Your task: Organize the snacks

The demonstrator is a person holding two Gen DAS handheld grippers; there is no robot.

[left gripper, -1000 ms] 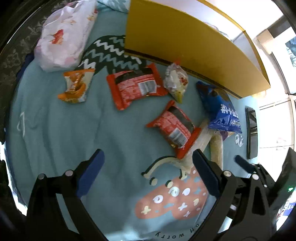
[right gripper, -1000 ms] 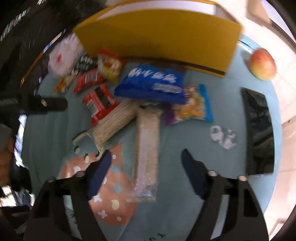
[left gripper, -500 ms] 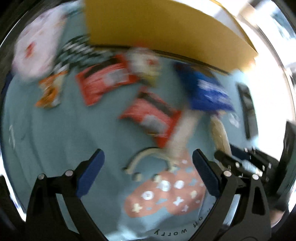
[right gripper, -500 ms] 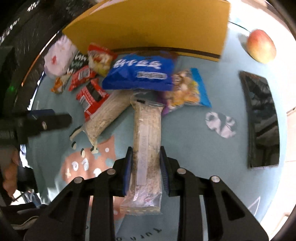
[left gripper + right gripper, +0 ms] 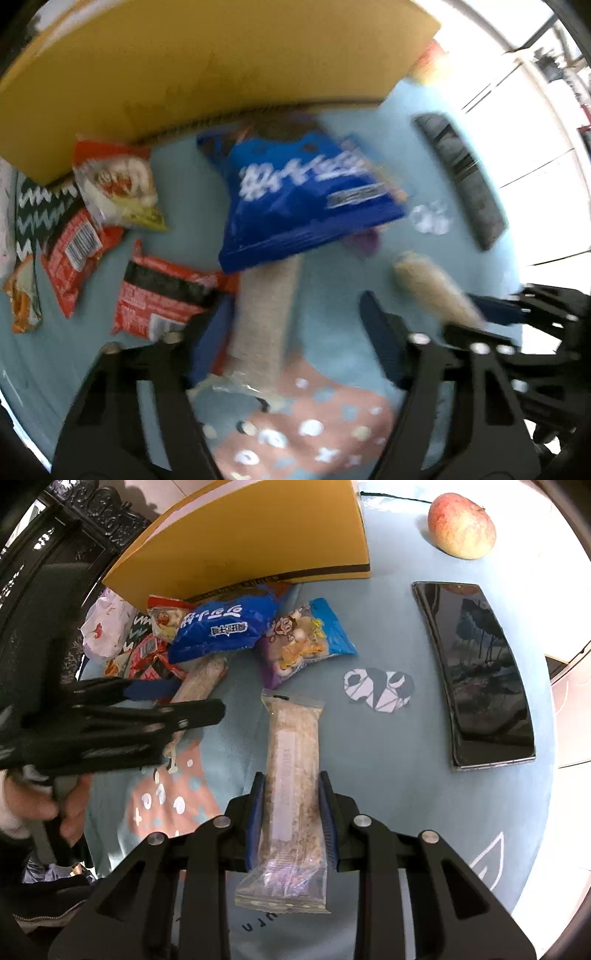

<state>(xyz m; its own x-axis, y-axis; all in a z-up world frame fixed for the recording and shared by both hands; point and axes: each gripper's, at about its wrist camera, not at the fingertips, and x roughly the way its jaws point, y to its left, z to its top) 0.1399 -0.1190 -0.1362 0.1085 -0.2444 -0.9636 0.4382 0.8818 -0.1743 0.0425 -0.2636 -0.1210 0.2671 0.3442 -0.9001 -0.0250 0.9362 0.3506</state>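
Observation:
My right gripper [image 5: 291, 779] is shut on a clear-wrapped oat bar [image 5: 291, 760], gripped across its lower half, with the top end pointing at the snack pile. In the left wrist view this bar [image 5: 432, 291] shows at the right, in the right gripper [image 5: 498, 310]. My left gripper [image 5: 295, 321] points down over a second oat bar [image 5: 266, 314]. Its jaws are closing with that bar between them, and a gap still shows on the right side. The bar's far end lies under a blue snack bag [image 5: 303, 199]. A yellow box [image 5: 258, 546] stands behind the pile.
Red packets [image 5: 162, 295], a pale puffed-snack bag [image 5: 118, 188] and an orange packet [image 5: 22, 302] lie left of the blue bag. A blue-and-purple snack bag [image 5: 306, 638], a black phone [image 5: 476, 672] and an apple [image 5: 461, 524] rest on the light-blue cloth [image 5: 388, 812]. A hand [image 5: 70, 812] holds the left gripper [image 5: 201, 698].
The right gripper closed on the oat bar and carried it right, away from the pile. The left gripper swung right over the second bar and its jaws narrowed.

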